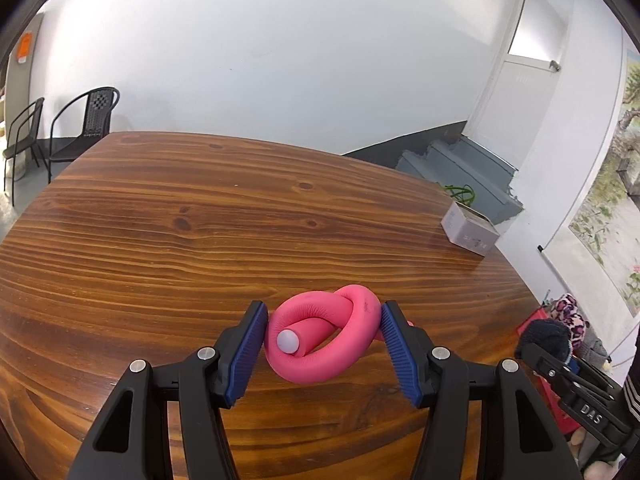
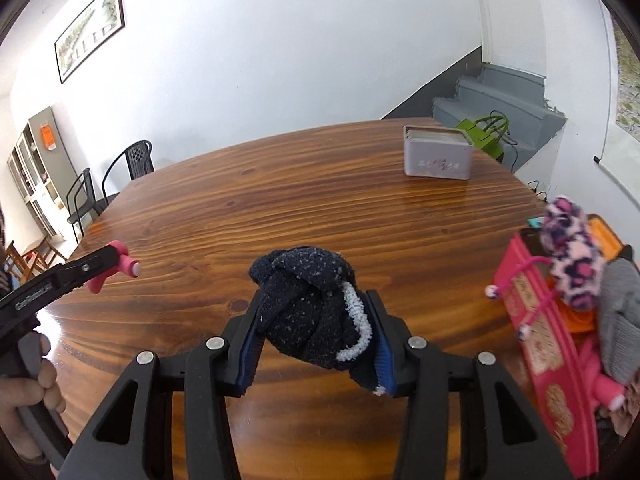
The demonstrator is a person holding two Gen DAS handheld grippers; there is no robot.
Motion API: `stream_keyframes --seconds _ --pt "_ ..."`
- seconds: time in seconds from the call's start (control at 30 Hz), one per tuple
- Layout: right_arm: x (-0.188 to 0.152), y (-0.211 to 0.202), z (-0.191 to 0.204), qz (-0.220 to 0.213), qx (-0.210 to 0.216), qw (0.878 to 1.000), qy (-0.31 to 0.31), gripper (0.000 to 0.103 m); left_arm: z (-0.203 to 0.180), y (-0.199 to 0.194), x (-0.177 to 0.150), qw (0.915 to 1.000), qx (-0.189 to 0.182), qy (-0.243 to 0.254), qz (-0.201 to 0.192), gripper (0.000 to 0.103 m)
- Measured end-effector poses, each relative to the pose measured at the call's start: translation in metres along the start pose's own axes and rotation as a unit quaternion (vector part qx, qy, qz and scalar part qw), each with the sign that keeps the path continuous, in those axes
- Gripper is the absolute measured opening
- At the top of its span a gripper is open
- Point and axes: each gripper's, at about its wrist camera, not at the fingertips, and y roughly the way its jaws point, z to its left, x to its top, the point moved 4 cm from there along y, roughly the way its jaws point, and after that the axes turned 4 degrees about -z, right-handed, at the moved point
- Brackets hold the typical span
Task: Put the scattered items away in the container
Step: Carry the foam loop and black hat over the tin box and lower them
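left wrist view: the left tool is clenched on a pink foam curler twisted into a loop, its blue pads pressing both sides of the loop, white end cap facing the camera. the curler hangs just above the tabletop, near its near edge. a grey box stands at the far right edge. low at the right edge, the right tool shows with a dark bundle in it, in front of the pink container.

right wrist view: the right tool grips a rolled navy sock bundle with a white fuzzy trim; both pads press into it and it is held clear of the wood. the pink container sits at the right edge of the tabletop, already holding a leopard-print bundle and a grey knit item.

judgement: the step in hand seems to be carrying both items to the container. doing it well means holding both grips firm, bringing the sock over the container's open middle rather than its rim, releasing only there, and keeping the two tools from crowding each other, right first.
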Motion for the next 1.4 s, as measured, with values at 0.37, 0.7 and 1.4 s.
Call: stream_keyframes --seconds 0.37,0.7,1.4 --pt "-0.013 -0.099 -0.070 -0.072 -0.041 0.996 0.031 0.051 -0.061 -0.018 -0.009 0.9977 -0.054 0.040 -0.006 0.060" --pt "-0.013 -0.166 -0.181 -0.108 -0.112 0.982 0.104 0.051 -0.146 -0.029 -0.026 0.9890 -0.132 0.068 0.003 0.060" --pt "0.008 -0.119 -0.256 -0.061 -0.102 0.985 0.125 0.051 -0.261 -0.027 -0.041 0.9717 -0.197 0.129 0.023 0.060"
